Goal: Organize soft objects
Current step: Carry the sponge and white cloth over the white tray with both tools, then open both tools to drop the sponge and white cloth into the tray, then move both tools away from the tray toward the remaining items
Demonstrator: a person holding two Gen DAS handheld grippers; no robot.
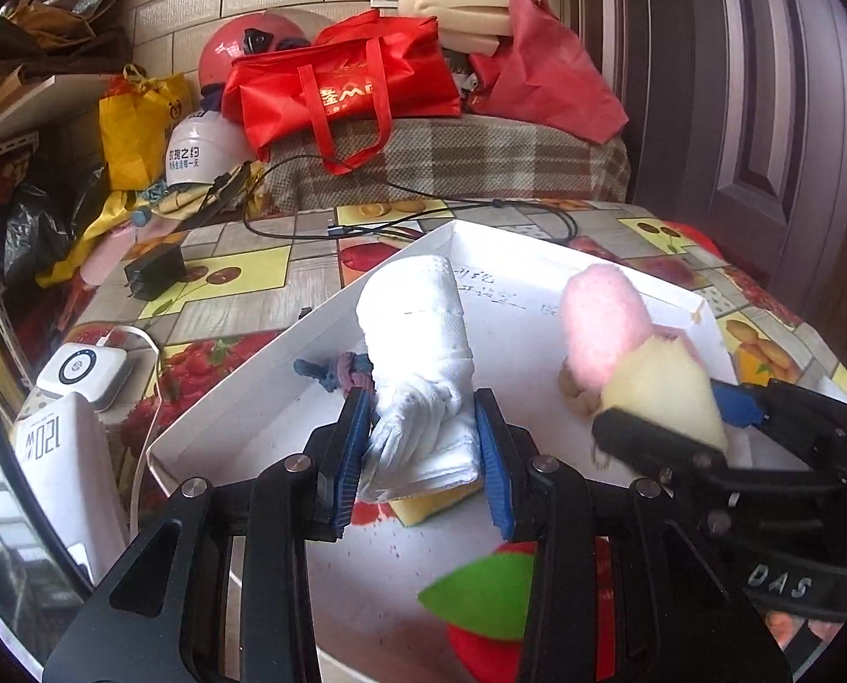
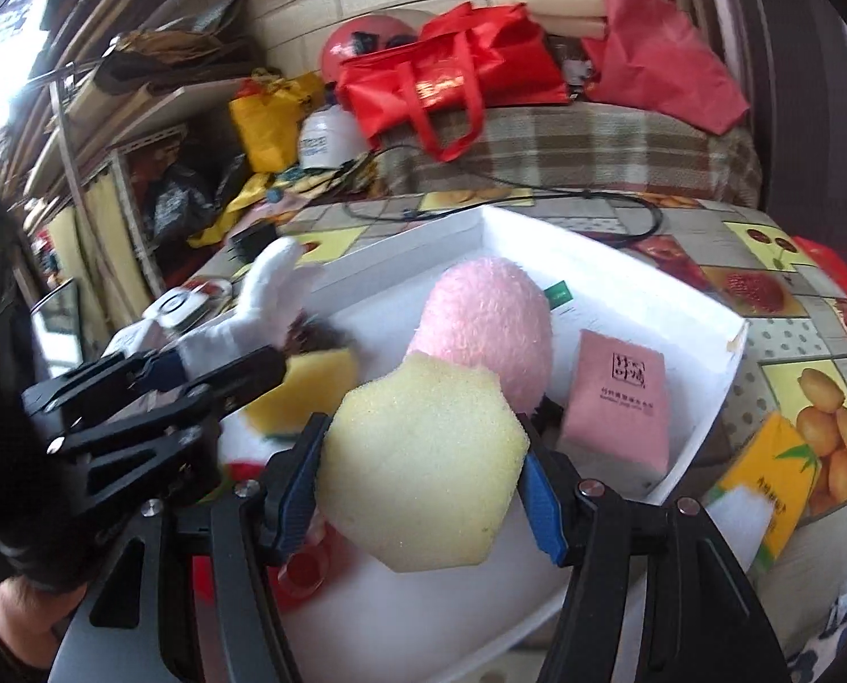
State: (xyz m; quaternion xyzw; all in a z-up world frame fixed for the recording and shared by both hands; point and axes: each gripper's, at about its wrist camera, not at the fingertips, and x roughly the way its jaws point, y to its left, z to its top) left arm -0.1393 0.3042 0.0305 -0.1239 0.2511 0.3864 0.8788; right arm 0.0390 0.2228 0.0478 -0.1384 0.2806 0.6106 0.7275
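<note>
1. Soft objects lie gathered in the white tray [image 1: 241, 393] on your fruit-patterned counter [image 1: 235, 279]. In the left wrist view, your left tool [image 1: 423, 455] is closed to a narrow gap on a white glove [image 1: 417, 404], its blue pads pressing both sides. A rolled white towel [image 1: 417, 313] lies just beyond the glove, a yellow sponge [image 1: 429, 503] peeks out beneath it, and a dark knotted cloth [image 1: 338, 373] sits to the left.
2. Same view, right side: your right tool [image 1: 665, 415] holds a pale yellow foam piece [image 1: 662, 393] in front of a pink plush [image 1: 605, 324]. A red and green toy [image 1: 486, 592] shows at the bottom of the view.
3. In the right wrist view, your right tool [image 2: 423, 484] stands partly open, clamped on the pale yellow foam piece [image 2: 423, 467] above the white tray [image 2: 702, 427].
4. Behind the foam, the pink plush [image 2: 491, 330] rests in the tray, with a pink packet [image 2: 616, 404] just to its right.
5. Your left tool [image 2: 230, 364] carries the white glove [image 2: 258, 301] at the left, over the yellow sponge [image 2: 309, 393].
6. A yellow box [image 2: 764, 489] lies on the counter [image 2: 764, 284] outside the tray.
</note>
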